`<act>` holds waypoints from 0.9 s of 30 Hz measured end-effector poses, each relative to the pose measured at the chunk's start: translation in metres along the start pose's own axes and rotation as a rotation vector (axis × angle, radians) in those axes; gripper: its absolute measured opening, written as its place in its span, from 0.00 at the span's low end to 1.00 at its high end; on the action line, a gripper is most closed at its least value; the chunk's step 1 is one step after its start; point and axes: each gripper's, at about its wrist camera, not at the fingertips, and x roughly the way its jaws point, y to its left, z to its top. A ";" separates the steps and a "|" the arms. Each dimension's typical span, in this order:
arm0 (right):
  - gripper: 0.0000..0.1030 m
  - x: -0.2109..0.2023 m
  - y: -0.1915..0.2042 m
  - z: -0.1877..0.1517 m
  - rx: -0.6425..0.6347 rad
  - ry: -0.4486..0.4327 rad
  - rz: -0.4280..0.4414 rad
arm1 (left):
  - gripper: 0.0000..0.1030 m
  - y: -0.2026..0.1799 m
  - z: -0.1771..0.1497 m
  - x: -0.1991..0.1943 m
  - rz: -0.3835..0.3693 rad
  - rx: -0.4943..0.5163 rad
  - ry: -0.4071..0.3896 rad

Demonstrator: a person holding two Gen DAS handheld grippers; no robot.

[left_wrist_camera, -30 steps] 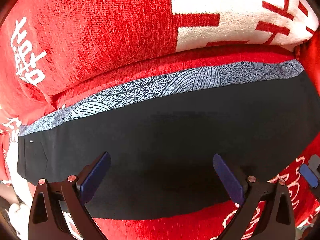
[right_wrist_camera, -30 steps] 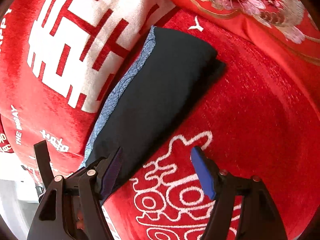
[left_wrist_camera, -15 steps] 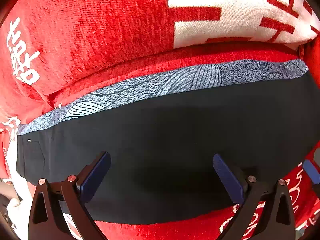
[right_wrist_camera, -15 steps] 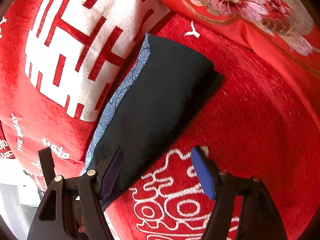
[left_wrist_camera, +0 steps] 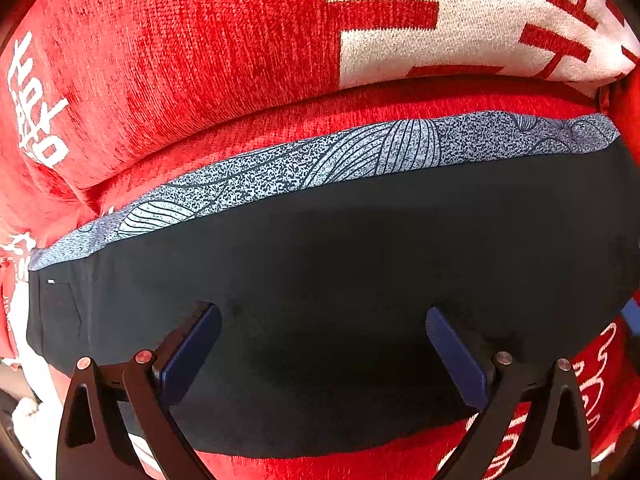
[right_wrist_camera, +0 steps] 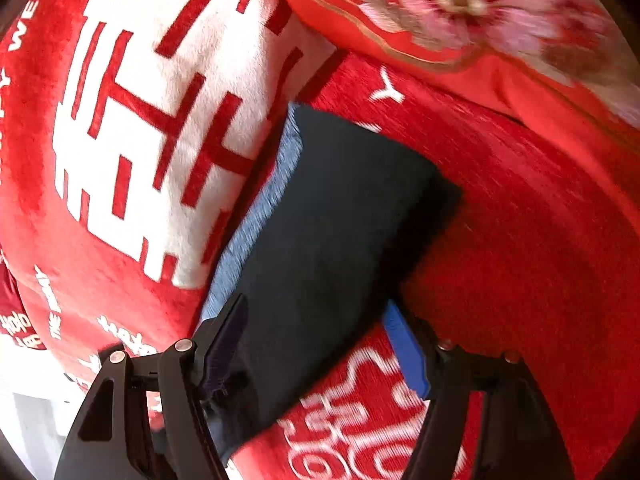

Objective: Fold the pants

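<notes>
The pants lie folded in a long black strip with a blue-grey patterned band along the far edge, on a red sofa seat. My left gripper is open just above the black cloth, near its front edge, holding nothing. In the right wrist view the same pants run away from me along the seat. My right gripper is open over their near end, left finger above the cloth, right finger past the pants' right edge.
A red cushion with a large white character stands right behind the pants; it also shows in the right wrist view. A red floral embroidered cushion lies at the far right. The red seat cover with white lettering spreads to the right.
Both grippers have moved forward toward the pants. The right gripper has swung left, so its open fingers now straddle the pants' near end. Both stay open.
</notes>
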 end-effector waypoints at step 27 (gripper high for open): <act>0.14 -0.007 0.196 -0.062 -0.720 0.026 -0.170 | 1.00 0.030 -0.060 0.003 -0.185 0.050 -0.134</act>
